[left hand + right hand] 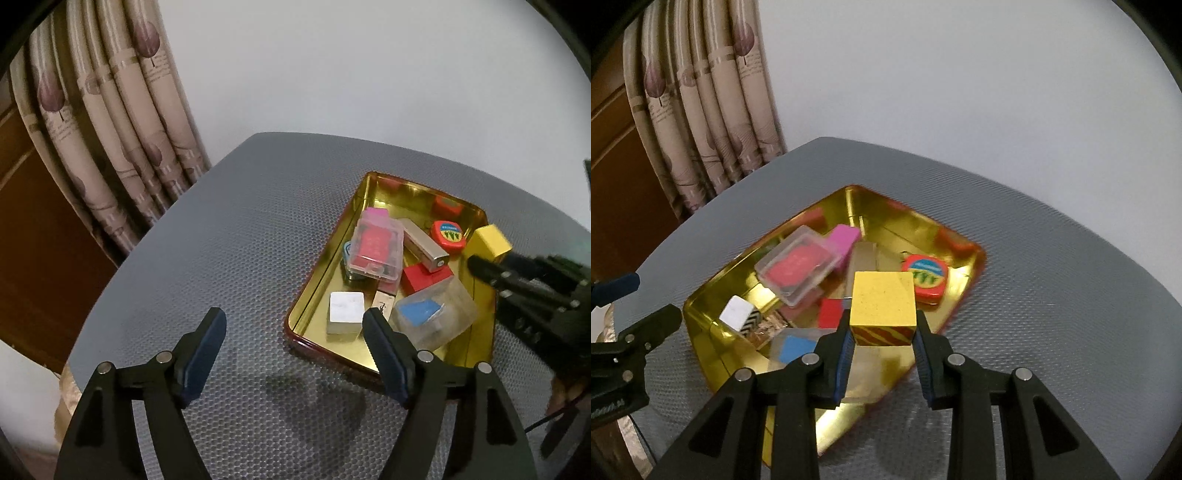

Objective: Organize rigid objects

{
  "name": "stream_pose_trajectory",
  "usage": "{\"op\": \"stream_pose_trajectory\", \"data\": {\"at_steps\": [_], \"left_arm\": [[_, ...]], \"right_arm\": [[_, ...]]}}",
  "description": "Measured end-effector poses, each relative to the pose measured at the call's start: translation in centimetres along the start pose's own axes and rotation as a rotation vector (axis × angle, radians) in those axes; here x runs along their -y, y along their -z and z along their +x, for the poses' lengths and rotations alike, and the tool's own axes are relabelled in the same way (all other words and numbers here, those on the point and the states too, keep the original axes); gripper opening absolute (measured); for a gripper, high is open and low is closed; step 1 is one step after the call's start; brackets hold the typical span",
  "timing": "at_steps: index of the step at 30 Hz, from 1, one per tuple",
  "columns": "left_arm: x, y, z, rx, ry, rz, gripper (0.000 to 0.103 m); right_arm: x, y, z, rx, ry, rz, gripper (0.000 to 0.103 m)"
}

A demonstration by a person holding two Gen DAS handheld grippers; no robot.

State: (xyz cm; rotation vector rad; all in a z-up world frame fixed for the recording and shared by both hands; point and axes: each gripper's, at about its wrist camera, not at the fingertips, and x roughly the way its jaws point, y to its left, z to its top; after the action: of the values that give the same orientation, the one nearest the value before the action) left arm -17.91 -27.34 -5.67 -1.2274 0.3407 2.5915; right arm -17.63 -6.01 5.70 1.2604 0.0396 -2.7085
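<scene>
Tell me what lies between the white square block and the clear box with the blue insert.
In the left wrist view, a narrow cream printed stick lies between the white square block and the clear box.

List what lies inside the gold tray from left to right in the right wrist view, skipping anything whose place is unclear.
White block → clear case with a red insert → yellow cube held in the right gripper → round red tape measure. All sit within the gold tray.

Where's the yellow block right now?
The yellow block is clamped in the right gripper, held above the near right part of the gold tray, just in front of the round red tape measure.
</scene>
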Motion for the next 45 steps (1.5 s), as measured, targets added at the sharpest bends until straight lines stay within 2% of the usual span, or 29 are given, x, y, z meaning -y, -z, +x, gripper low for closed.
{"op": "stream_pose_trajectory", "data": {"at_steps": [5,15,18,20,23,32,36,45], "left_arm": [[-0.2,0.1,0.4,-0.009,-0.019,-0.008,0.073],[0.3,0.3,1.2,-0.033,-0.011,-0.019,0.074],[0.5,0.4,1.4,-0.033,-0.013,-0.017,0.074],[0.6,0.4,1.4,-0.034,-0.013,-0.017,0.074],[0.7,0.5,1.5,-0.037,-0.002,-0.016,0.075],[1.1,0.9,1.6,-0.049,0.014,-0.022,0.075],[1.4,1.1,1.4,-0.051,0.031,-0.017,0.075],[1.8,1.3,1.1,-0.056,0.043,0.010,0.075]], "right_arm": [[-1.6,0.1,1.4,-0.014,0.022,-0.004,0.030],[-3.2,-0.2,3.3,-0.019,0.048,0.017,0.033],[-3.4,-0.3,3.1,-0.025,0.051,0.011,0.041],[-3.4,-0.2,2.6,-0.019,0.065,0.015,0.051],[-3.2,-0.1,1.7,-0.018,0.079,0.041,0.057],[-3.4,1.4,-0.9,-0.038,0.176,0.053,0.061],[-3.4,2.3,-1.9,-0.056,0.167,0.080,0.062],[-4.5,2.9,-2.8,-0.055,0.169,0.056,0.062]]}}
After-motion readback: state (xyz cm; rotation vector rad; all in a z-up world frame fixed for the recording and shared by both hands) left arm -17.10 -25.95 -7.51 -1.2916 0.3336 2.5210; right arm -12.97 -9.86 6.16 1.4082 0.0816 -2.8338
